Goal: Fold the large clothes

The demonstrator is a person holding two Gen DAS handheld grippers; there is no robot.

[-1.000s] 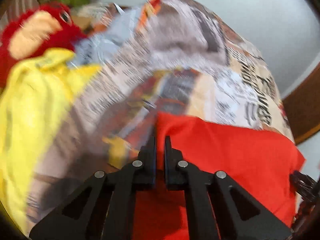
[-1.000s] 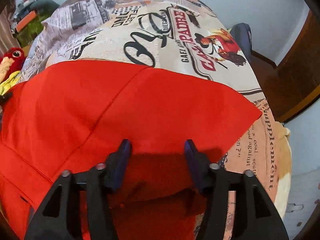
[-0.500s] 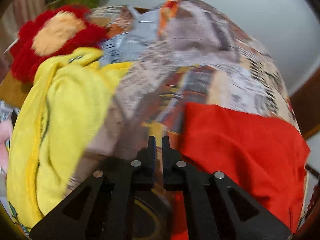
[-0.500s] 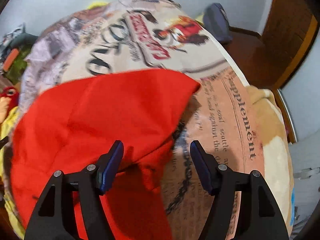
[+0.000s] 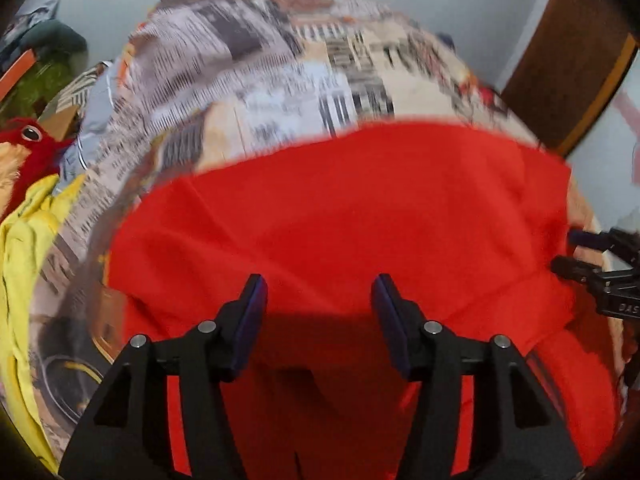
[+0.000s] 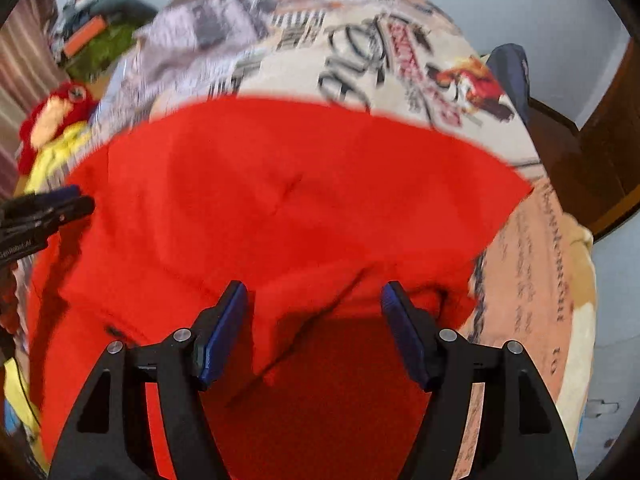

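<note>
Both tongs, left (image 5: 318,286) just opened, gape over the red garment (image 5: 340,216).

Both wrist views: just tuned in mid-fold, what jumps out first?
A big red garment fills the middle of both views, spread over a newspaper-print bedcover. Both the left gripper and the right gripper hang open above its near part. A red plush toy and yellow cloth sit at the far left.

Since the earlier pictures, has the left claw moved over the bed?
Yes. The left claw moved right, away from the yellow cloth, and now hangs over the red garment. Its jaws have just been opening, with nothing gripped.
</note>
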